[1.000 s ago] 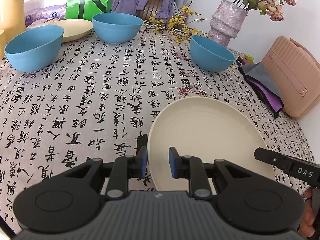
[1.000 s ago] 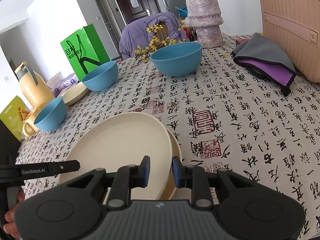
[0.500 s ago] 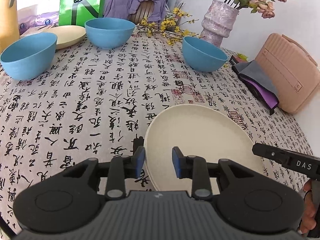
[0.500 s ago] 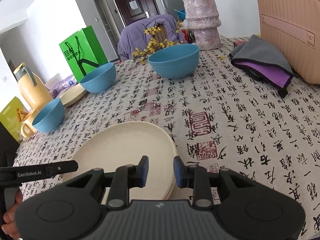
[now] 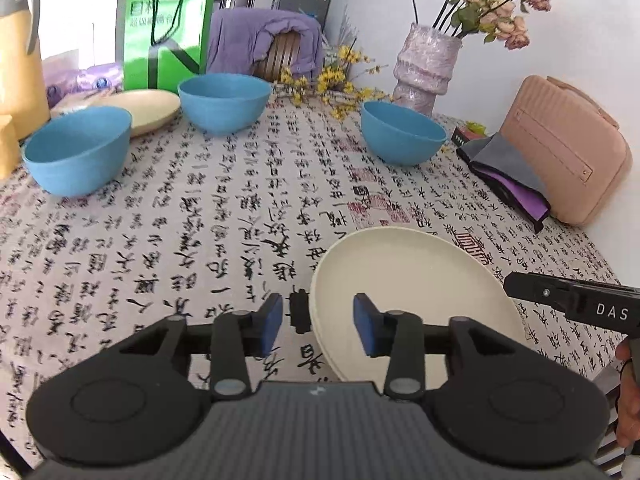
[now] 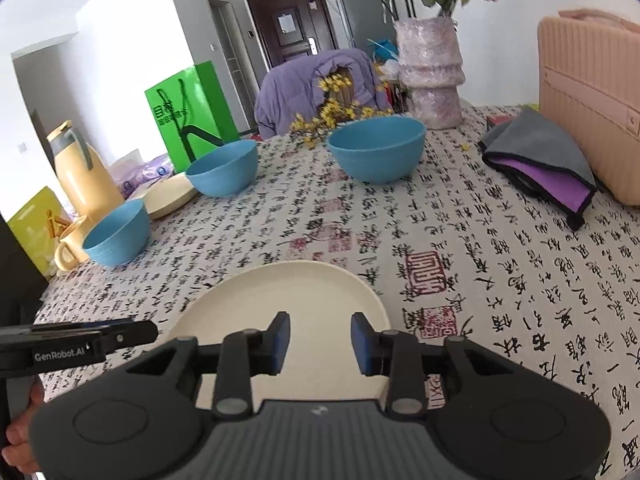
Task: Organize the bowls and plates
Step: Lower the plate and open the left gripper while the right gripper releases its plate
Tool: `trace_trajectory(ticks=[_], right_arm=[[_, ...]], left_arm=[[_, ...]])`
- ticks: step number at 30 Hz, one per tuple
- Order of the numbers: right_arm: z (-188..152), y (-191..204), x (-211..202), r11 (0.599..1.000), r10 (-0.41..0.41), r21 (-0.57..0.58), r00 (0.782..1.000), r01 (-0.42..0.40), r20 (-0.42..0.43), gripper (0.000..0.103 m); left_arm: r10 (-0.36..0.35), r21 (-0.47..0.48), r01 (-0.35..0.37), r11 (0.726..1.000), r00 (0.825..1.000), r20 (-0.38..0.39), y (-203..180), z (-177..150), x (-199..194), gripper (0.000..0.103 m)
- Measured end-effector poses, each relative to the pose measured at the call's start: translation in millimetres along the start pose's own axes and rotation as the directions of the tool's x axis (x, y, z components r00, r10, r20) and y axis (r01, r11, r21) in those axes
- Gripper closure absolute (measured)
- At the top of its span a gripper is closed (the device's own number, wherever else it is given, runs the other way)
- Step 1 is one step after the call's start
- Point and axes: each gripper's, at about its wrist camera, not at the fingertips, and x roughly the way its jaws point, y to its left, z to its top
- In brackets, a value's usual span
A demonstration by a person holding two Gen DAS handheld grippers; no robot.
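A cream plate (image 5: 412, 292) (image 6: 288, 300) lies flat on a second cream plate at the near edge of the table. My left gripper (image 5: 318, 320) has its jaws opening, astride the plate's left rim, pads clear of it. My right gripper (image 6: 320, 336) is opening too, over the plate's near right part, and holds nothing. Three blue bowls stand further back: left (image 5: 78, 150) (image 6: 118, 234), middle (image 5: 224, 102) (image 6: 222, 166), right (image 5: 402, 132) (image 6: 376, 148). Another cream plate (image 5: 140, 110) (image 6: 168, 198) lies at the back left.
A lilac vase (image 5: 424, 64) with flowers, a pink case (image 5: 560, 160) and a grey-purple cloth (image 6: 540, 160) fill the right side. At the back left stand a green bag (image 5: 164, 28), a yellow jug (image 6: 84, 176) and a mug (image 6: 70, 244). A person's hand (image 5: 628, 400) shows.
Both grippers' jaws have widened and let go of the top plate, which has settled from tilted to flat on the lower one. Both grippers have drawn back and up a little.
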Motion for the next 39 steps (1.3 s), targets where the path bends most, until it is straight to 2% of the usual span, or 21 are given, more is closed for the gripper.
trace_trajectory(ticks=[4, 7, 8, 12, 17, 22, 28, 33, 39], right_arm=[[-6.4, 13.3, -8.6, 1.000, 0.019, -0.018, 1.000, -0.019, 0.013, 0.065], [-14.0, 27.6, -15.1, 0.999, 0.044, -0.033, 0.999, -0.043, 0.024, 0.061], [-17.0, 33.2, -17.2, 0.998, 0.053, -0.040, 0.998, -0.052, 0.030, 0.056], [-31.9, 57.1, -25.0, 0.993, 0.072, -0.095, 0.995, -0.065, 0.074, 0.037], [-54.2, 83.4, -28.6, 0.984, 0.068, -0.170, 0.988, -0.044, 0.139, 0.027], [-76.6, 107.4, -32.6, 0.976, 0.126, -0.198, 0.979, -0.093, 0.162, 0.019], [-87.9, 135.3, -22.9, 0.962, 0.210, -0.203, 0.971, -0.184, 0.113, 0.018], [-80.3, 149.0, -10.7, 0.958, 0.231, -0.195, 0.968, -0.209, 0.097, 0.018], [-51.1, 154.4, 18.7, 0.968, 0.228, -0.119, 0.971, -0.219, 0.067, 0.019]], left_arm=[[0.011, 0.016, -0.011, 1.000, 0.999, 0.046, 6.5, -8.4, -21.6, 0.052], [0.018, 0.014, -0.020, 1.000, 0.997, 0.078, 16.3, -15.8, -38.5, 0.029], [0.020, 0.009, -0.020, 1.000, 0.996, 0.089, 20.0, -18.6, -44.0, 0.022], [0.070, -0.006, -0.070, 0.998, 0.988, 0.138, 38.5, -32.7, -67.9, 0.019], [0.169, -0.048, -0.162, 0.986, 0.962, 0.216, 64.7, -57.5, -101.0, 0.006], [0.260, -0.104, -0.242, 0.965, 0.937, 0.233, 90.9, -85.4, -126.5, 0.002], [0.326, -0.162, -0.296, 0.941, 0.921, 0.212, 119.5, -97.3, -134.6, 0.001], [0.347, -0.172, -0.312, 0.934, 0.907, 0.239, 133.1, -88.6, -133.7, 0.000], [0.355, -0.176, -0.320, 0.931, 0.905, 0.235, 157.8, -63.9, -118.4, 0.000]])
